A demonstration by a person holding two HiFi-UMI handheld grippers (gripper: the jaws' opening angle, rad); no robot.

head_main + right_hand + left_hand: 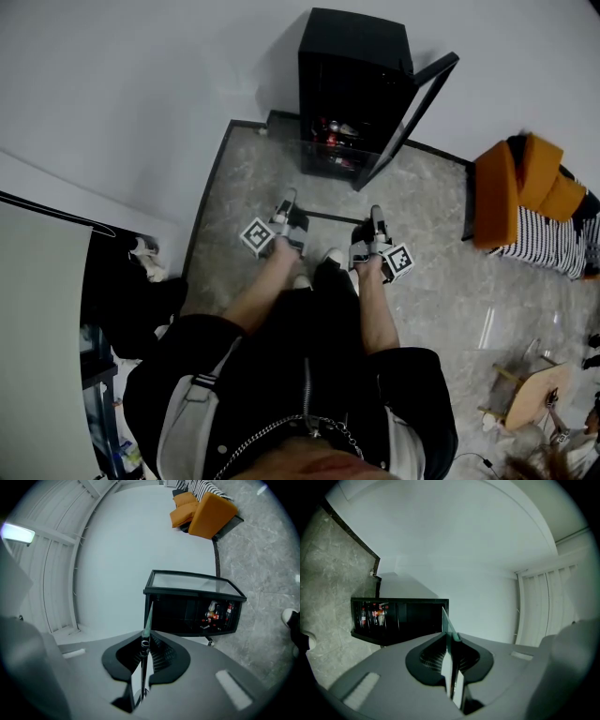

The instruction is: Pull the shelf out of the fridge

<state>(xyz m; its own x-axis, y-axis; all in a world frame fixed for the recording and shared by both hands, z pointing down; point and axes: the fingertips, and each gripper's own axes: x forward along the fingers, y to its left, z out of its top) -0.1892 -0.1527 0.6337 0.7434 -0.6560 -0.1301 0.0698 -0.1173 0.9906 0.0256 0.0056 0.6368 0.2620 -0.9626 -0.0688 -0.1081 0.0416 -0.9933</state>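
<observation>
Head view: left gripper point(285, 208) and right gripper point(375, 220) are each clenched on the near edge of the glass shelf point(330, 217). Shelf is held level just in front of the open black fridge point(352, 84), above the floor point(253, 178). Bottles point(333, 131) sit inside.

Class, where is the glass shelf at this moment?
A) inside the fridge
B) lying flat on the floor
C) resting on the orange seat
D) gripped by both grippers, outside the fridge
D: the glass shelf sits edge-on between the closed jaws of the left gripper and the right gripper, with the open fridge standing apart beyond them.
</observation>
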